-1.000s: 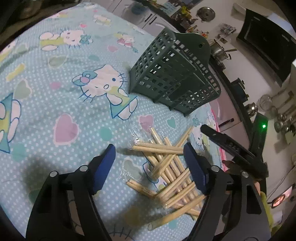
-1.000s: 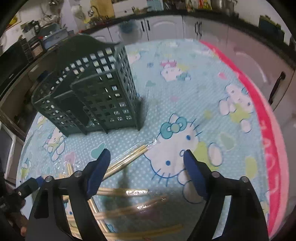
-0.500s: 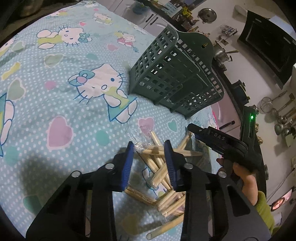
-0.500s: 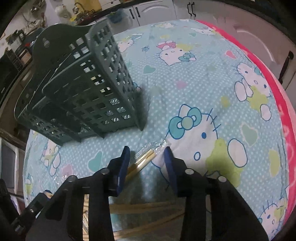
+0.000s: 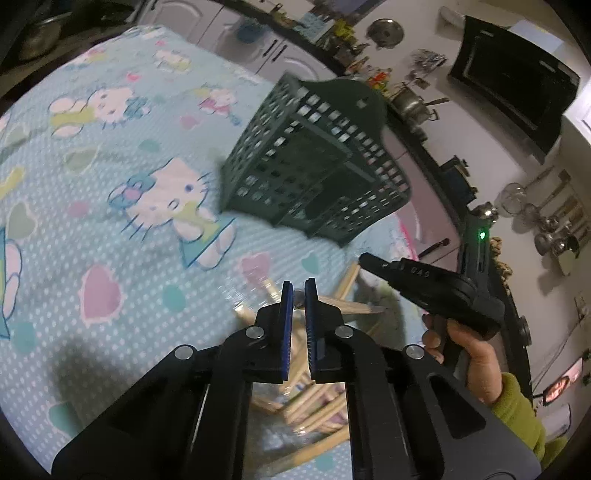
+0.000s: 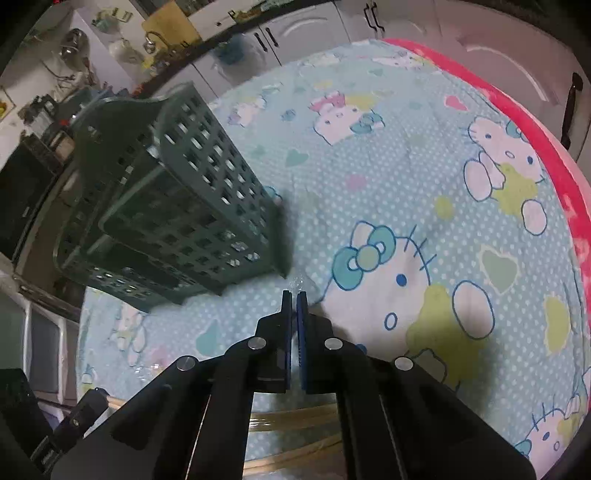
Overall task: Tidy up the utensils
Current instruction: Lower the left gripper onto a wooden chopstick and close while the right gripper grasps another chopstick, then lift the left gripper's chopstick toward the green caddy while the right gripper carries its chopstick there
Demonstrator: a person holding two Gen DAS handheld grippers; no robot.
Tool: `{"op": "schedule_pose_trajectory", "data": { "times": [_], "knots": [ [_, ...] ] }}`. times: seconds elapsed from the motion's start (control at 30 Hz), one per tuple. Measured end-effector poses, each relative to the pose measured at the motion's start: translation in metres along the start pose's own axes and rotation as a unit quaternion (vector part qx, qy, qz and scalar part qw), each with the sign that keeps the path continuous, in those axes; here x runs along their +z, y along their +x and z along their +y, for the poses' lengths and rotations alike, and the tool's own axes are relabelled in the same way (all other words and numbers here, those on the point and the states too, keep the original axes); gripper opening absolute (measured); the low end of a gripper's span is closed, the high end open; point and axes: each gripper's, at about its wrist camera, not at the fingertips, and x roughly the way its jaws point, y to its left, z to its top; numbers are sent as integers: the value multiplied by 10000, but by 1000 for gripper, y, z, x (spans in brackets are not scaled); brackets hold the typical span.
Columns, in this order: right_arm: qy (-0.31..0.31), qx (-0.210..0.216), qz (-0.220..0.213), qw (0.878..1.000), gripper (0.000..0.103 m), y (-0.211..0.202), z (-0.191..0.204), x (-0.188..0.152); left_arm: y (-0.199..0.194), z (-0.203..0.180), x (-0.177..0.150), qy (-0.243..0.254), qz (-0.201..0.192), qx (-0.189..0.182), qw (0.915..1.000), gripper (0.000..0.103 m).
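Observation:
A dark green slotted utensil basket [image 5: 314, 166] stands on the Hello Kitty cloth; it also shows in the right wrist view [image 6: 166, 221]. Several wrapped wooden chopsticks [image 5: 317, 402] lie in a loose pile in front of it. My left gripper [image 5: 298, 291] is shut, with a wrapped pair of chopsticks [image 5: 351, 305] at its tips. My right gripper [image 6: 294, 297] is shut, with a bit of clear wrapper [image 6: 297, 282] at its tips; what it holds is hidden. More chopsticks [image 6: 295, 421] lie under the right gripper. The right gripper also shows in the left wrist view [image 5: 369, 260].
The blue dotted cloth [image 6: 406, 184] covers the table, with a pink edge [image 6: 535, 129] at the right. Kitchen counters with pots [image 5: 410, 103] and white cabinets [image 6: 314, 29] lie beyond the table.
Both grippers went from wide open to shut over the chopstick pile. Both have moved forward and down toward the chopsticks near the basket.

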Motion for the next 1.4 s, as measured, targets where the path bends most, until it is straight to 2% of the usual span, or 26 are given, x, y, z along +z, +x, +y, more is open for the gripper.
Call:
{"op": "schedule_pose_trajectory", "data": {
  "times": [0.3,0.77,1.07,1.4],
  "knots": [
    [-191,600,-497,9968,1,-46,10,5,-22,-28,21,435,-362,-209,9982,3],
    [-874,1292,-1069,9820,1,-116,56,5,-50,-83,49,1102,-827,-484,9893,2],
    [-1219,1580,-1332,9708,1,-151,83,13,-64,-111,68,1341,-1023,-648,9835,2],
    [-1450,1637,-1689,9611,1,-187,103,33,-85,-144,93,1623,-1324,-818,9744,2]
  ]
}}
